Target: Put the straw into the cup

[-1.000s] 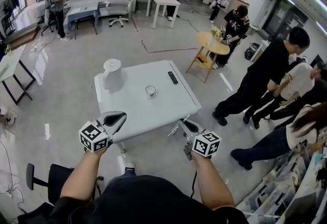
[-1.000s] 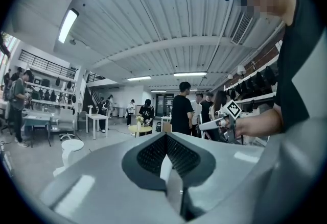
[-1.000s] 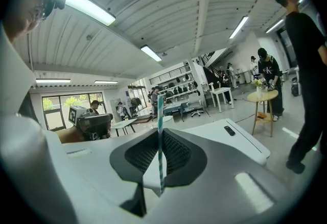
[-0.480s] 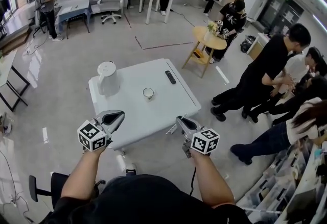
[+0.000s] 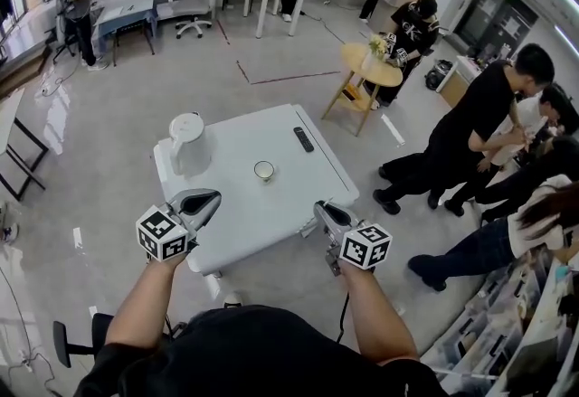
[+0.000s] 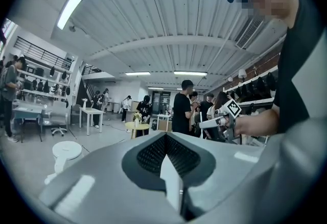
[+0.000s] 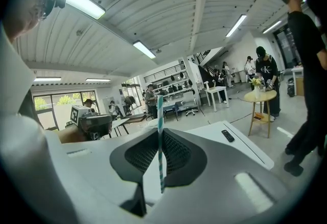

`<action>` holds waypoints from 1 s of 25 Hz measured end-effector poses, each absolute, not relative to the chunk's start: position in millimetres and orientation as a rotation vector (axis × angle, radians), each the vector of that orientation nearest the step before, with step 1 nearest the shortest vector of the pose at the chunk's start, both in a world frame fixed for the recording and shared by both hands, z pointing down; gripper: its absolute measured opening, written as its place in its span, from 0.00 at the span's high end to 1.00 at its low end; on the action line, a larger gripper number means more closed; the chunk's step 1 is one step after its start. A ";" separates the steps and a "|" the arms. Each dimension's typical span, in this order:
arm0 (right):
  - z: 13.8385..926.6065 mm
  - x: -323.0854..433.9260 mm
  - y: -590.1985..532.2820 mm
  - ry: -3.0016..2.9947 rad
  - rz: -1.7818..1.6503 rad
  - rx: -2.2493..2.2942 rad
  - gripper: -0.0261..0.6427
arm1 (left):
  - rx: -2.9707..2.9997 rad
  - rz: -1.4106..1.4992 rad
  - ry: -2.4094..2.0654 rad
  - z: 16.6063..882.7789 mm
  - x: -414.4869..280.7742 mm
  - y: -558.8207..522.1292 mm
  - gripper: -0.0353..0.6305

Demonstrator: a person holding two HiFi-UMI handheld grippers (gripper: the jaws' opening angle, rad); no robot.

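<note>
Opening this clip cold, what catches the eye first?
A teal-striped straw stands upright, pinched in the right gripper. Beyond both grippers, a small cup sits near the middle of the white table, with a white kettle at its far left corner. The left gripper is shut on nothing.

straw [image 7: 160, 110]: teal-white striped, upright, clamped in right gripper [image 7: 159, 133] | cup [image 5: 264, 171]: small, upright, open-topped, mid white table [image 5: 271, 128]

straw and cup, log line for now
right gripper: shut on teal-striped straw | left gripper: shut, empty | small round cup: on white table, no straw
</note>
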State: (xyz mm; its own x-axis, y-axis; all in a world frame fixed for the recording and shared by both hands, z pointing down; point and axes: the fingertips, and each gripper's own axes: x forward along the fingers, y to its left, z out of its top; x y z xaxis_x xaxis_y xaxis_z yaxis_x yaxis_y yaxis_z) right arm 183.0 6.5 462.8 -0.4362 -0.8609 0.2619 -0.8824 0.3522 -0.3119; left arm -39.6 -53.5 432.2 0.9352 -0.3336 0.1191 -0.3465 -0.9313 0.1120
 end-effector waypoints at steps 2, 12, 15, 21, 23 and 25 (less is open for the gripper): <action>463.2 182.7 -0.4 -2.540 0.640 1.651 0.88 | 2.966 0.151 -0.516 432.2 -40.3 -62.1 0.95; 449.1 185.1 -31.7 -2.517 0.611 1.720 0.88 | 2.995 0.137 -0.467 419.1 -40.3 -102.4 0.95; 444.1 183.0 -40.3 -2.512 0.599 1.735 0.88 | 3.001 0.126 -0.456 415.7 -42.4 -112.0 0.95; 443.9 175.3 -57.0 -2.508 0.594 1.746 0.88 | 3.008 0.119 -0.442 415.4 -51.6 -127.7 0.95; 442.8 172.4 -63.2 -2.510 0.591 1.746 0.88 | 3.008 0.118 -0.448 414.8 -56.8 -133.3 0.95; 441.0 169.4 -68.8 -2.513 0.589 1.746 0.88 | 3.007 0.119 -0.453 414.2 -62.1 -138.4 0.95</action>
